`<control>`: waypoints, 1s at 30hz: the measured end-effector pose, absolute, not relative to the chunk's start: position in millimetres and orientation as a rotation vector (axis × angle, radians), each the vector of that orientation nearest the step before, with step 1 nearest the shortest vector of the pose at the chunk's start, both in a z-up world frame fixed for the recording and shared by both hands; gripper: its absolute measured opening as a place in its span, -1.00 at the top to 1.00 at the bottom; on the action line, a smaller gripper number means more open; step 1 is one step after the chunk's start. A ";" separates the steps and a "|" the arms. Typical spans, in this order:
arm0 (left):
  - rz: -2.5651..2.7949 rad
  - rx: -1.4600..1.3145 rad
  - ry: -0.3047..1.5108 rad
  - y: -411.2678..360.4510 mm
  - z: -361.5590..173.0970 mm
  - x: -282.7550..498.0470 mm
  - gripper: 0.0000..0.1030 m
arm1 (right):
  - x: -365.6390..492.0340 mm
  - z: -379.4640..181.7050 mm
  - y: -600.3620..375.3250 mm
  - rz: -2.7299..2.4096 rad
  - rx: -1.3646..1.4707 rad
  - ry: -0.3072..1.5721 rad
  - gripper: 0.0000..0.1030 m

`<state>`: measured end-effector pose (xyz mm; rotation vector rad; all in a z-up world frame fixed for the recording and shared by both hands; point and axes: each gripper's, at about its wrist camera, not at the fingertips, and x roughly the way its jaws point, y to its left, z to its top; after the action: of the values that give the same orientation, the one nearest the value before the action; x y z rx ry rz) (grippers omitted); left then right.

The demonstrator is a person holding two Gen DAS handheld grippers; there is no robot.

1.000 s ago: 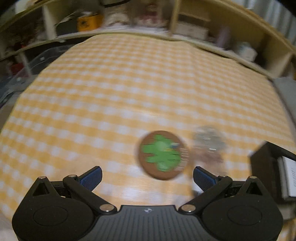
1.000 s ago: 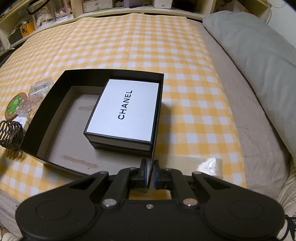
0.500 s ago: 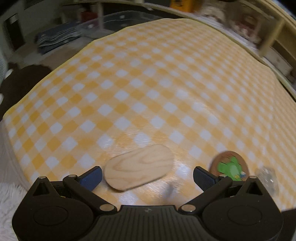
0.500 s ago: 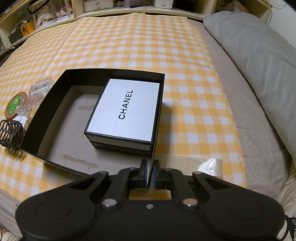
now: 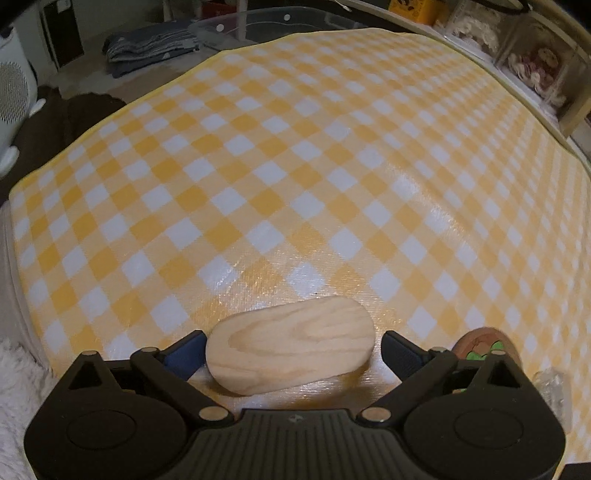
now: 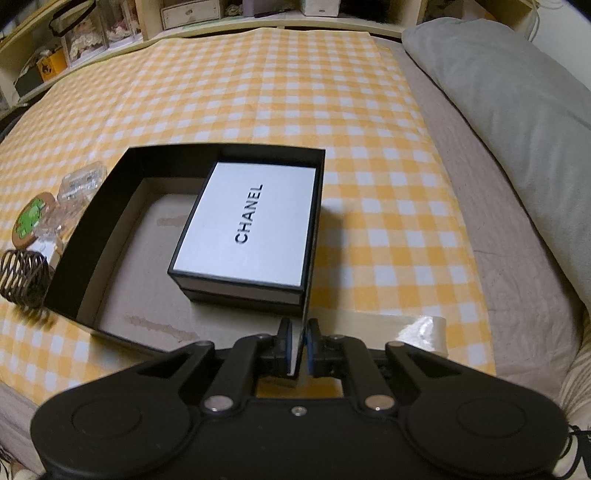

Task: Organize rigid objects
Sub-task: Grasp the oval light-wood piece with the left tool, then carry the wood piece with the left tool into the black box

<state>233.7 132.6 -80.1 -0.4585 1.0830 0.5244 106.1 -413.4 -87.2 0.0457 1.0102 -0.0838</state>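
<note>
A pale oval wooden block (image 5: 291, 347) lies flat on the yellow checked cloth, between the fingers of my left gripper (image 5: 290, 343). Its jaws are closing, and a small gap shows at each end of the block. My right gripper (image 6: 298, 343) is shut on the near right wall of an open black box (image 6: 110, 206). Inside that box sits a white box (image 6: 247, 225) lettered CHANEL. Left of the black box lie a round brown coaster with a green figure (image 6: 31, 221), clear plastic pieces (image 6: 79, 182) and a dark wire coil (image 6: 22, 275). The coaster (image 5: 484, 343) also shows in the left wrist view.
A grey pillow (image 6: 517, 110) lies along the right side of the bed. Shelves with boxes and trinkets (image 6: 184, 11) run along the far edge. A shiny clear strip (image 6: 424, 330) lies near the right gripper. The cloth's left edge (image 5: 74, 155) drops to a dark floor.
The left wrist view has swung from the coaster to the wooden block, which now lies closer and between the fingers. The right gripper and the black box have not moved.
</note>
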 end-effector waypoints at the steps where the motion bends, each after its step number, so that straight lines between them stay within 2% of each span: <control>1: 0.527 -0.441 1.083 132.1 -80.2 234.4 -0.84 | 106.3 -86.4 -414.4 -0.087 0.053 1.005 0.84; 4: 0.524 -0.404 1.079 131.5 -81.3 237.7 -0.75 | 107.7 -85.0 -417.9 -0.101 0.072 0.993 0.83; 14: 0.454 -0.360 1.040 125.2 -71.2 235.0 -0.75 | 112.1 -85.3 -419.2 -0.088 0.097 0.990 0.89; 20: 0.334 -0.302 0.928 100.5 -44.6 224.8 -0.74 | 112.2 -85.5 -418.6 -0.090 0.097 0.991 0.89; 30: 0.033 -0.195 0.857 41.7 -18.2 194.4 -0.75 | 112.0 -85.5 -418.0 -0.089 0.101 0.991 0.89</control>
<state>194.4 41.7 -18.2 -0.1952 0.8569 0.0327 112.0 -418.0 -85.5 0.1015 0.9912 -0.0891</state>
